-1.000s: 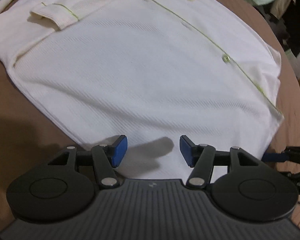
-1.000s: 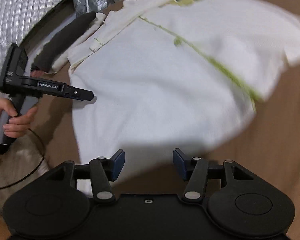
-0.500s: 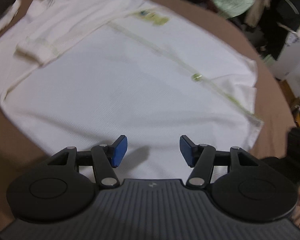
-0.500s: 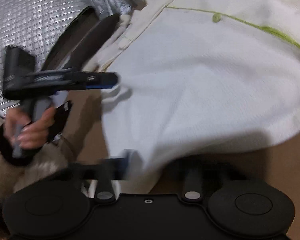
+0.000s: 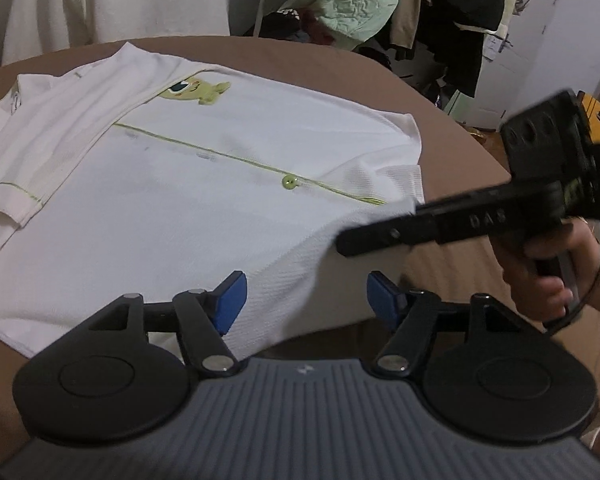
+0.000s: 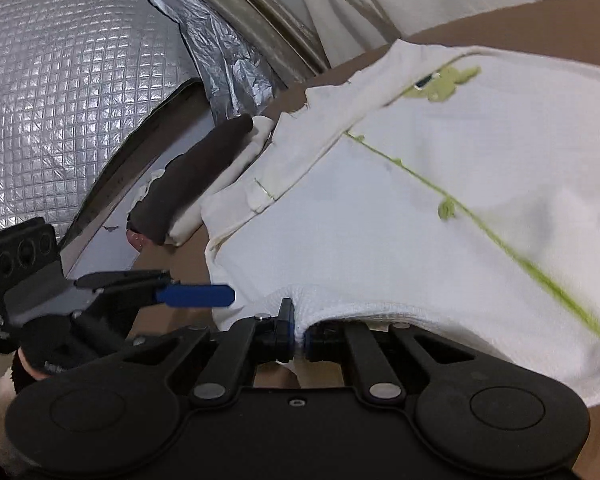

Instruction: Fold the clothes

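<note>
A white shirt (image 5: pixel 180 184) with a green placket line, a green button (image 5: pixel 289 181) and a green frog patch lies spread on a brown round table (image 5: pixel 452 120). My left gripper (image 5: pixel 302 300) is open and empty, just above the shirt's near hem. My right gripper (image 6: pixel 299 334) is shut on the shirt's (image 6: pixel 420 208) hem and lifts that edge off the table. In the left wrist view the right gripper (image 5: pixel 346 246) comes in from the right, at the lifted hem corner. The left gripper (image 6: pixel 228 295) shows at the left of the right wrist view.
A dark rolled item (image 6: pixel 196 184) and pale folded cloth lie at the table's edge beside a silver quilted cover (image 6: pixel 60 100). Clothes hang piled (image 5: pixel 360 4) beyond the table's far side, with a white curtain (image 5: pixel 100 0) to their left.
My right gripper has closed on the shirt's hem and raised it. My left gripper has lifted and tilted up, staying open, so more of the room shows.
</note>
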Tool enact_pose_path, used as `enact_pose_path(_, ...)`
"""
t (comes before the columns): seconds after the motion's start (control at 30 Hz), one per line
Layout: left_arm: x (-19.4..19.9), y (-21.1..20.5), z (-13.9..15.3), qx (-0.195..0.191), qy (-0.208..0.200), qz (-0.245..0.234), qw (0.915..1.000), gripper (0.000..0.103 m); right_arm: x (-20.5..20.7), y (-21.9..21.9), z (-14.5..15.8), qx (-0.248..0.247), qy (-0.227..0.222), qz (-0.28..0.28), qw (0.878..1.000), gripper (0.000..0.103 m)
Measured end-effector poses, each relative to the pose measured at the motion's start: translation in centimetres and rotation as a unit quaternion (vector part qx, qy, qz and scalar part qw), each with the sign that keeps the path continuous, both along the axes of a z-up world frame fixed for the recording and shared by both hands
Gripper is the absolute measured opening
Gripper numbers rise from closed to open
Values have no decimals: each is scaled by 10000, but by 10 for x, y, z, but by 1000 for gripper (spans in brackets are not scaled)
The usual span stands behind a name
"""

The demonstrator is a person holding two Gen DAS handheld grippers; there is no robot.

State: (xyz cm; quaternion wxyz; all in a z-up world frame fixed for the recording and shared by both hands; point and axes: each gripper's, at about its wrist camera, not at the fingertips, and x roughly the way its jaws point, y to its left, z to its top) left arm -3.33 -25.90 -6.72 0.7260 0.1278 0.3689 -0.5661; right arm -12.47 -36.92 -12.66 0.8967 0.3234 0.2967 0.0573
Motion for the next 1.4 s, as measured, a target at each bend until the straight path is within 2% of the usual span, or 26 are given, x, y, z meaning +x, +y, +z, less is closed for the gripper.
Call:
enact_pose_path(0.2,-12,-9,-4,45,-483,-119,9988,71,6,-12,17,-174,-95,100,9998,8)
enact_pose_path(0.33,-16,-14,-4,-140,-772,-129,9968,80,7,-14,22,-183,-127,168,9996,8)
enact_pose_path(0.47,-16,-16,-3,-351,-933,-84,9950,81,8,-16,28,-192,-159,237,9994,8)
enact_pose_path(0.67,-15,-19,-4,-541,-971,-93,9938,85,8,-16,30,-115,-180,405,9990,8)
enact_pose_path(1.13,-23,-31,-17,-366,-950,-307,9943,89,-2,-6,10,360,-66,631,9973,8)
enact_pose_path(1.4,-21,-34,-22,-357,-877,-281,9951,91,1,-3,5,415,4,712,9966,8)
